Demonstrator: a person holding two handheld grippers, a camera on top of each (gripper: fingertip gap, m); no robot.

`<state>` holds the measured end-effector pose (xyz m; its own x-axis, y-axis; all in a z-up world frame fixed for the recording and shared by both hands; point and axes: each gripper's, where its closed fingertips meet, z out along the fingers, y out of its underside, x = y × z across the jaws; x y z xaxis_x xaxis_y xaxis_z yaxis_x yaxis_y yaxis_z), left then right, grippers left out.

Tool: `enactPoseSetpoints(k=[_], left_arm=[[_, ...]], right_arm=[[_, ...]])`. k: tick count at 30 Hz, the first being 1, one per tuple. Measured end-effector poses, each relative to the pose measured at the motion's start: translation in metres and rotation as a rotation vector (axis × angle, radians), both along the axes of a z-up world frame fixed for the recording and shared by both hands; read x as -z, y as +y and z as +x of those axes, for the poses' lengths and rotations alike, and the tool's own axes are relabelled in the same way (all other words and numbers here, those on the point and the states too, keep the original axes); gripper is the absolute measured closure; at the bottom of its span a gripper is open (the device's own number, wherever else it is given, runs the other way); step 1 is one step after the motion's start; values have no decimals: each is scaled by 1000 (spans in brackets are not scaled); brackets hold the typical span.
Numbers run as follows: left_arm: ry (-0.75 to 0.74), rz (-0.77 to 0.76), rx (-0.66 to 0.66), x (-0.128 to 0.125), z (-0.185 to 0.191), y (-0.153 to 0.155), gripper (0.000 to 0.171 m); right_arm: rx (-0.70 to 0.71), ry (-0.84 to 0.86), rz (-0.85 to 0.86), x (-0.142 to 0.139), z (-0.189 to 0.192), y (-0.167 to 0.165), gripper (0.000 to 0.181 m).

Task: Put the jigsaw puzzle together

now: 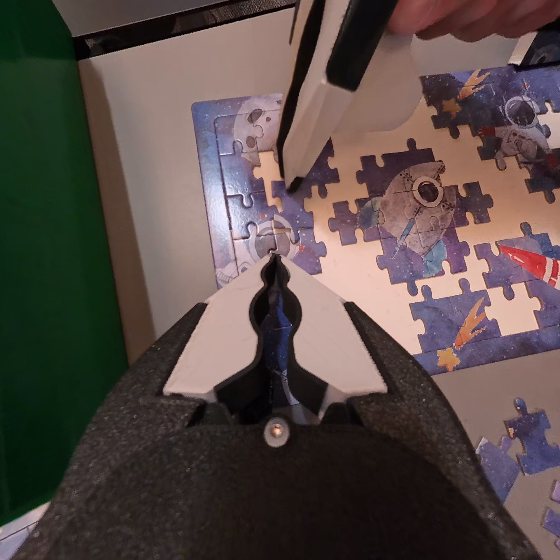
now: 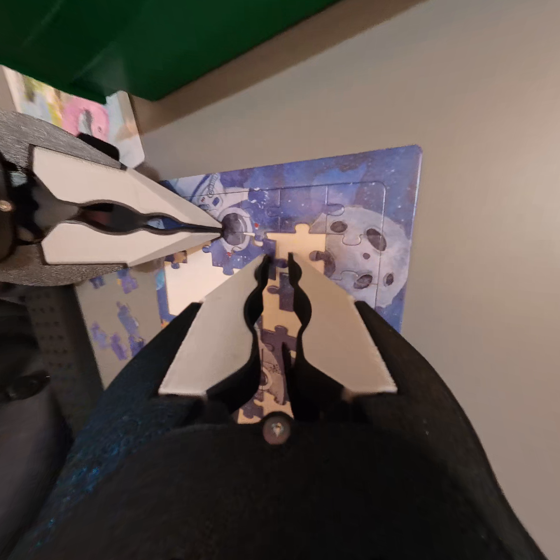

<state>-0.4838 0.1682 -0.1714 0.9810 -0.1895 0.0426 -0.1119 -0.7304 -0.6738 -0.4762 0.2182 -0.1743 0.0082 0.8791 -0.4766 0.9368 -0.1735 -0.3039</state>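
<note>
A space-themed jigsaw lies in its blue tray on a pale table. Moon pieces and astronaut helmet pieces sit in the tray's left part, with a bare gap between them. My left gripper is shut and empty, its tips on the astronaut helmet. My right gripper is slightly open, its tips down on a starry blue piece beside the gap. It enters the left wrist view from above.
A joined rocket cluster and other partial clusters lie on the tray's bare floor. Loose pieces lie on the table. A green surface borders the table. A colourful card lies beyond the left gripper.
</note>
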Motion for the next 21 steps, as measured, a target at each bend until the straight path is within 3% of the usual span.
enactPoseSetpoints(k=[7, 10, 11, 12, 15, 18, 21], left_arm=[[25, 14, 12, 1, 1, 0, 171], [16, 17, 17, 0, 1, 0, 171], [11, 19, 19, 0, 1, 0, 171], [3, 21, 20, 0, 1, 0, 171], [-25, 28, 18, 0, 1, 0, 171], [-41, 32, 17, 0, 1, 0, 171], [-49, 37, 18, -1, 1, 0, 171]], right_arm=[[-109, 6, 272, 1, -4, 1, 163], [-79, 56, 338, -8, -10, 3, 155], [-71, 83, 359, -14, -12, 3, 160], [-83, 120, 347, -20, -13, -3, 180], [-135, 137, 311, -17, -10, -26, 181], [-154, 84, 395, 2, -6, -25, 181], [-141, 99, 424, 2, -8, -26, 181]])
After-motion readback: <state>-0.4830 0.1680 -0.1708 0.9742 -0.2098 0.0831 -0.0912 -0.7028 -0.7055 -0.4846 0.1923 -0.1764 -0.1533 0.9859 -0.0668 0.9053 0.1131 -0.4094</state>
